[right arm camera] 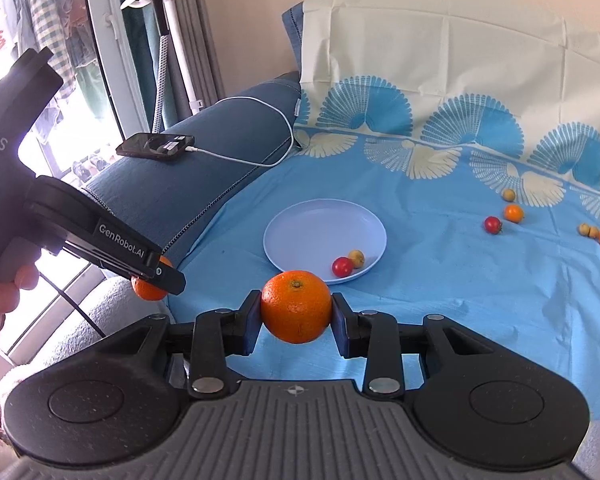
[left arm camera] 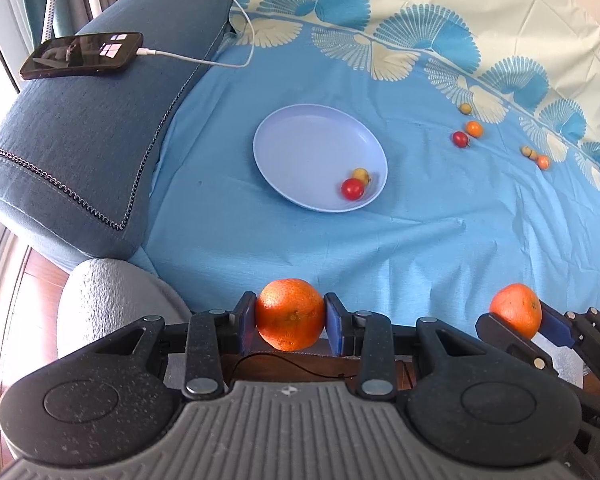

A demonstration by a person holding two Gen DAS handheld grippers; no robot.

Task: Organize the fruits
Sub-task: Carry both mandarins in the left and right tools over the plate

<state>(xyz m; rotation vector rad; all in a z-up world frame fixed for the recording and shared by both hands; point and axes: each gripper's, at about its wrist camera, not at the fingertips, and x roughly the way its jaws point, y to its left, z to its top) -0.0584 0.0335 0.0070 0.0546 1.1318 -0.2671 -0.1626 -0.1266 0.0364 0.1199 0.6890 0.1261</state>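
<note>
My left gripper (left arm camera: 290,318) is shut on an orange (left arm camera: 290,314), held above the near edge of the blue sheet. My right gripper (right arm camera: 296,314) is shut on a second orange (right arm camera: 296,306); it also shows in the left wrist view (left arm camera: 516,314), to the right. The left gripper with its orange (right arm camera: 152,286) shows at the left of the right wrist view. A pale blue plate (left arm camera: 300,140) (right arm camera: 320,224) lies ahead on the sheet and holds a red cherry tomato (left arm camera: 353,189) (right arm camera: 342,267) and a small yellow fruit (left arm camera: 361,175) (right arm camera: 356,258).
Several small fruits lie loose on the sheet at the far right: a red one (left arm camera: 460,139), an orange one (left arm camera: 474,129), a yellow one (left arm camera: 465,108). A phone (left arm camera: 84,55) on a white cable (left arm camera: 244,20) rests on the blue pillow (left arm camera: 80,140) at the left.
</note>
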